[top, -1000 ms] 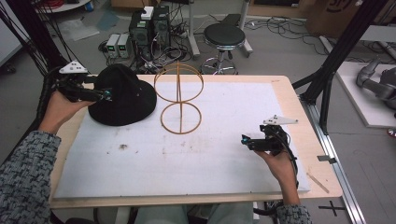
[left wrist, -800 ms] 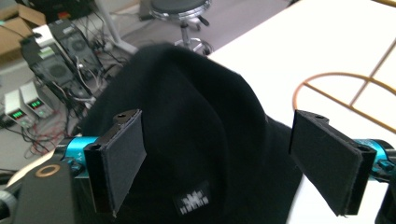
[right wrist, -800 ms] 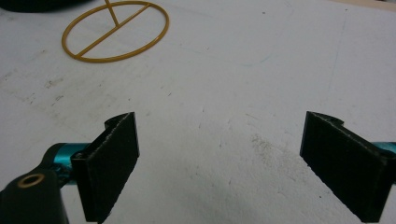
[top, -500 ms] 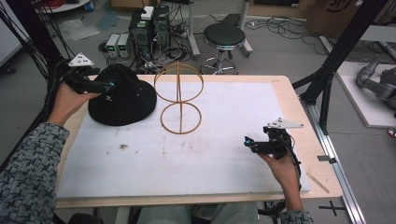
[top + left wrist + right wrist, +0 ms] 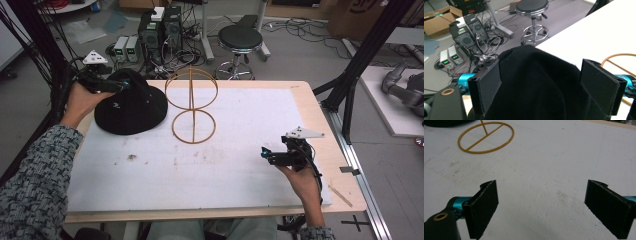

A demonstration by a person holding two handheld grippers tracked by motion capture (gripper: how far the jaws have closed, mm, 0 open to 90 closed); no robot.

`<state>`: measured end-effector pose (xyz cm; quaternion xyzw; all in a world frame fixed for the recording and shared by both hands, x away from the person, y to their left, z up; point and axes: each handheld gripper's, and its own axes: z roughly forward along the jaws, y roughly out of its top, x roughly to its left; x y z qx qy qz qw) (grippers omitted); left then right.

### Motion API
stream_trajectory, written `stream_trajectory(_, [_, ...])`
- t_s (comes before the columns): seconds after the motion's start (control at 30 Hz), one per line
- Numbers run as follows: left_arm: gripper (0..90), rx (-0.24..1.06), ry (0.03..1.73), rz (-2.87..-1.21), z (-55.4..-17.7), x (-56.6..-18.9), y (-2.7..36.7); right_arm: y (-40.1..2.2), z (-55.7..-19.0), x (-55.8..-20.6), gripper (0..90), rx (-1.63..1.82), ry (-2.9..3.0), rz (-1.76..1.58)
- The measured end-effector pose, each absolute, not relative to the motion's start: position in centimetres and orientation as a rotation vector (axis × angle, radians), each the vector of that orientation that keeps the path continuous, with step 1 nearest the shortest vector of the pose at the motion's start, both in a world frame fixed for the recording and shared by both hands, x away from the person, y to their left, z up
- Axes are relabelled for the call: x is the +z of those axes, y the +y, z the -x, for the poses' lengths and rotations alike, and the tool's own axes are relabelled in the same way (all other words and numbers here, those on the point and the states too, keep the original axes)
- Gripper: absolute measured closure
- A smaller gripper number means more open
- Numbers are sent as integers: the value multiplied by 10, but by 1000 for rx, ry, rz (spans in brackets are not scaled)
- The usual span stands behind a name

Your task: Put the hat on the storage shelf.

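A black brimmed hat [image 5: 131, 107] lies at the far left of the table. My left gripper [image 5: 121, 85] is at its crown from the left. In the left gripper view the jaws of the left gripper [image 5: 542, 67] stand wide apart, open, with the hat's crown [image 5: 536, 85] between them and gaps on both sides. A gold wire hat stand [image 5: 191, 102], two rings joined by a post, stands just right of the hat. My right gripper [image 5: 263, 153] hovers low near the table's right side, open, with only bare white table [image 5: 544, 165] between its pads and the stand's base ring [image 5: 486, 137] far ahead.
The white sheet on the wooden table [image 5: 300, 85] is faintly smudged. Behind the table's far edge are a black stool [image 5: 240, 40], computer boxes [image 5: 160, 27] and tangled cables on the floor. A black frame post [image 5: 350, 95] rises at the right.
My left gripper has risen and shifted right and toward the far edge, onto the hat's crown. The right gripper has barely moved.
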<state>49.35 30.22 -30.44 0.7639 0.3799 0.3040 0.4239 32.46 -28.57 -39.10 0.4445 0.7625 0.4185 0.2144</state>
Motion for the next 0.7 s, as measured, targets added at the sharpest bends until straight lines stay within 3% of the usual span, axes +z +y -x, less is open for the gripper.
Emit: stream_trajectory(0.7, [193, 736, 1058, -1764, -519, -314, 305, -285, -320, -393, 115, 1154, 2128, -1233])
